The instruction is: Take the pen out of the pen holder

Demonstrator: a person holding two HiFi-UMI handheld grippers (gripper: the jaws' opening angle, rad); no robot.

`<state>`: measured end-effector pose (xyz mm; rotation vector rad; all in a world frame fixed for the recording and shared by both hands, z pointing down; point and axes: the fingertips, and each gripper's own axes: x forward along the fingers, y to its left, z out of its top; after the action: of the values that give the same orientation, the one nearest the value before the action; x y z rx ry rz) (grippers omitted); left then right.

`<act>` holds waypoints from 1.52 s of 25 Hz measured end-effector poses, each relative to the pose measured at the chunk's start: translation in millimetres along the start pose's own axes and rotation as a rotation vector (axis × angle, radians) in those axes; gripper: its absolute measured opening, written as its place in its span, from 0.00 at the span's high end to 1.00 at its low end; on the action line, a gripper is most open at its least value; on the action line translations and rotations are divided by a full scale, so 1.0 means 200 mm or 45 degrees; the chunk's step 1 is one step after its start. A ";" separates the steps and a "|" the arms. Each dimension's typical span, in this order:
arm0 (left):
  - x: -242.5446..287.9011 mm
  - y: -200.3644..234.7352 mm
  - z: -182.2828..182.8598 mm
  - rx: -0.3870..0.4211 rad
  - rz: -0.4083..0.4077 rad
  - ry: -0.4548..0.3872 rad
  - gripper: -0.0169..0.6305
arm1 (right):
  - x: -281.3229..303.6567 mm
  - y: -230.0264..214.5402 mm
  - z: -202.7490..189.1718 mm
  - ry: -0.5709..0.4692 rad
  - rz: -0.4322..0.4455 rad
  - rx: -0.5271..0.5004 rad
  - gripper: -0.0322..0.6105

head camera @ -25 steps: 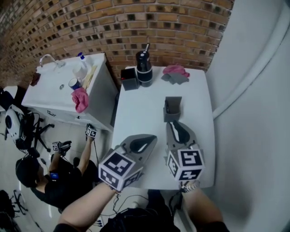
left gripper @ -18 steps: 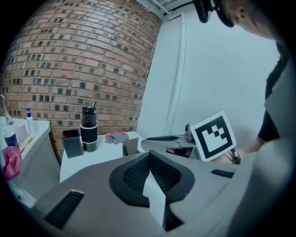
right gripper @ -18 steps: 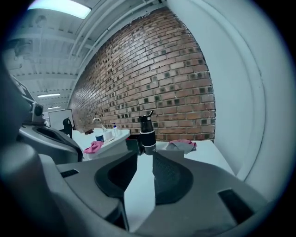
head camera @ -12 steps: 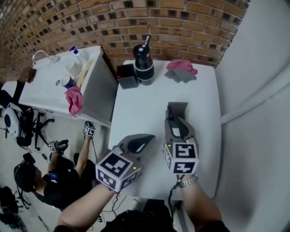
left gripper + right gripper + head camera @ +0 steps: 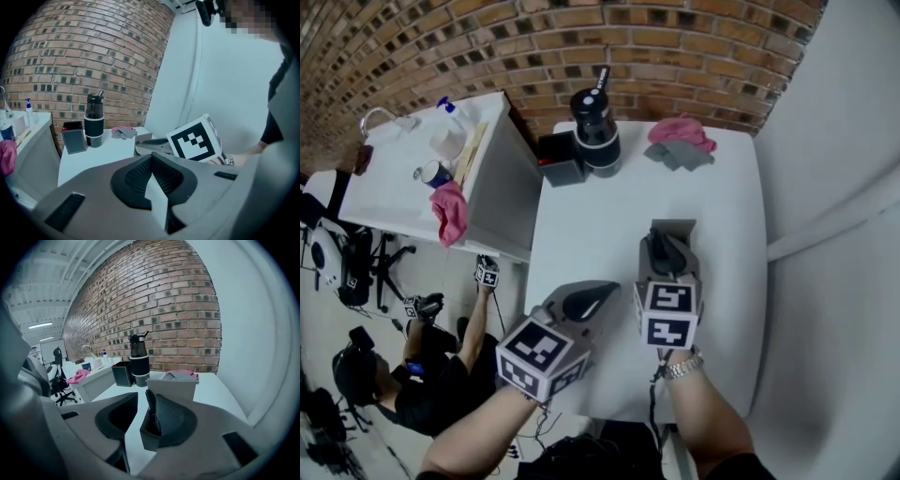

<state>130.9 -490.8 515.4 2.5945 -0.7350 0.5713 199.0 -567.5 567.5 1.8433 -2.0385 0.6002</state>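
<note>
The grey pen holder [image 5: 675, 231] stands mid-table, its tall back wall [image 5: 171, 386] facing me in the right gripper view. A black pen [image 5: 151, 411] stands upright in it. My right gripper [image 5: 667, 247] reaches over the holder's front. Its jaws have just been opening and now stand wide, with the pen between them, close against the right pad [image 5: 176, 420]; no grip shows. My left gripper [image 5: 609, 287] hovers over the table to the left of the holder. Its tips [image 5: 151, 157] meet and hold nothing.
At the table's [image 5: 581, 220] far edge stand a black bottle [image 5: 595, 131] and a black box [image 5: 561, 157], with pink and grey cloths [image 5: 680, 142] to their right. A white counter [image 5: 441, 178] with clutter lies left. A person [image 5: 422, 375] sits on the floor below.
Both grippers have come forward and lower. The right one has gone from short of the holder to over its front, and its jaws have spread around the pen.
</note>
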 end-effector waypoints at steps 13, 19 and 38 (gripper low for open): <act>0.02 0.06 0.00 -0.033 -0.004 0.022 0.97 | 0.10 -0.05 -0.02 0.045 -0.112 0.018 0.82; 0.02 0.06 0.00 -0.033 -0.008 0.021 0.97 | 0.09 -0.07 -0.01 0.038 -0.131 0.030 0.85; -0.16 -0.18 0.14 0.065 -0.043 -0.104 0.97 | -0.35 -0.09 0.19 -0.148 -0.161 0.002 0.86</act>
<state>134.1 -462.6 469.0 2.6860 -0.7099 0.4826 225.1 -529.7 500.8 2.0334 -1.9739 0.4704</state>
